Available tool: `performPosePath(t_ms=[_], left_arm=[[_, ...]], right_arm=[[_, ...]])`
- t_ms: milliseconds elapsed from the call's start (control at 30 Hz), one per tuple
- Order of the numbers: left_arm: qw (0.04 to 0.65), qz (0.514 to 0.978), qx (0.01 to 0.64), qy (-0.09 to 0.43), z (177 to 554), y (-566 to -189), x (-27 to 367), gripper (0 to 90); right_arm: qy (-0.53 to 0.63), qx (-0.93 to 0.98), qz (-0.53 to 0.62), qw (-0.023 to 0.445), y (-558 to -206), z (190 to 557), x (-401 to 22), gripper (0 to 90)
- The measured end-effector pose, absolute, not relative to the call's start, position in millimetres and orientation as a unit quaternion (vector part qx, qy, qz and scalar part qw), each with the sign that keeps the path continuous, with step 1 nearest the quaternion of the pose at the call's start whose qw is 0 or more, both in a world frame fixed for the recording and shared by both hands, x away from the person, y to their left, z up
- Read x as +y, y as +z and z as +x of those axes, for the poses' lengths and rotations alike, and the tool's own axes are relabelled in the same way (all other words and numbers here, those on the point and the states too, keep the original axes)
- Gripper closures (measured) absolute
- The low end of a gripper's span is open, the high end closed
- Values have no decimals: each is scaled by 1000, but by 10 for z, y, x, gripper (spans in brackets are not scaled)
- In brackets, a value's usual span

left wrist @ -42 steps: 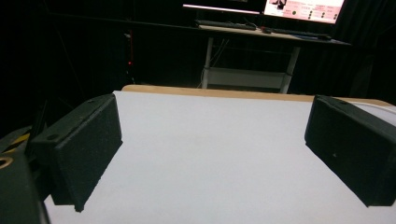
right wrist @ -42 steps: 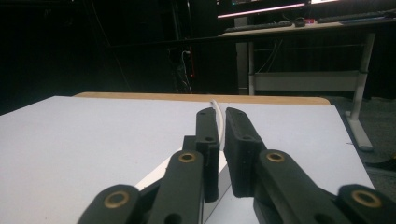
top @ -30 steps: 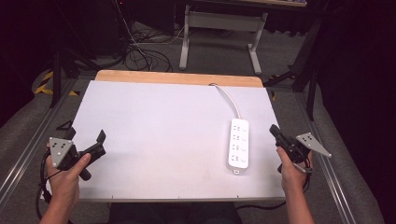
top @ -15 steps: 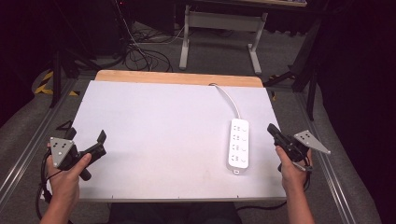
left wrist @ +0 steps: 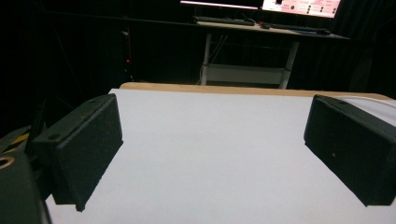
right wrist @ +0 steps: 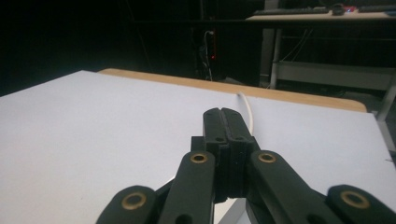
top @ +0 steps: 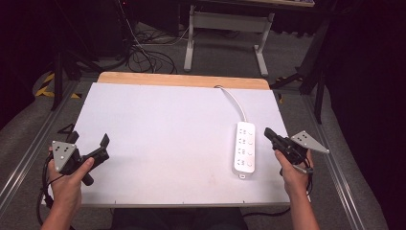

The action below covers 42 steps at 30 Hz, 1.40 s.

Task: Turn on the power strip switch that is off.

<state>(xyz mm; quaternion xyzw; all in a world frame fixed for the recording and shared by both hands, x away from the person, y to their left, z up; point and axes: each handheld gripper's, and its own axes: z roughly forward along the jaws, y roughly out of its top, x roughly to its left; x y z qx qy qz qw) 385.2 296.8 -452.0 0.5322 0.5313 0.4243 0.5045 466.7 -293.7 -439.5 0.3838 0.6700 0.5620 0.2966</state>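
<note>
A white power strip (top: 244, 148) lies flat on the right side of the white table (top: 163, 139), and its white cable (top: 234, 103) runs off the far edge. My right gripper (top: 267, 133) is shut just right of the strip, jaws pressed together with nothing between them. In the right gripper view those shut jaws (right wrist: 226, 125) point along the table, with the cable (right wrist: 247, 109) beyond them. My left gripper (top: 89, 140) rests near the table's front left corner. Its jaws (left wrist: 215, 149) stand wide open over bare white surface, holding nothing.
A wooden strip (top: 184, 80) borders the table's far edge. Metal rails (top: 28, 158) run along both sides of the table. Beyond it stand a desk frame (top: 225, 28) and loose floor cables (top: 143, 52) in a dark room.
My right gripper has slid a little to the left, closer to the power strip. The left gripper and the strip have not moved.
</note>
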Motion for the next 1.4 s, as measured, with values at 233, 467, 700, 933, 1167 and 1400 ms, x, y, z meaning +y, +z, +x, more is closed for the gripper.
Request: performPosePath(t_ms=[233,467,700,933,1167,1400], left_arm=[[503,533,532,424,3855,-4523,2961,52],[500,536,533,423,3860,-4530,2955,51],[497,536,537,421,3860,-4534,2958,51],[497,537,537,420,3862,-4537,2956,51],[496,538,537,420,3866,-4539,2958,52],[496,539,536,421,3869,-4539,2951,54]], right_arm=[[555,681,380,289,-4403,4675,-2902,900],[549,695,374,275,-4413,4692,-2839,900],[540,715,369,246,-4444,4719,-2763,900],[523,736,366,226,-4480,4743,-2718,900],[507,749,371,213,-4508,4761,-2702,900],[489,764,370,202,-4537,4782,-2657,900]])
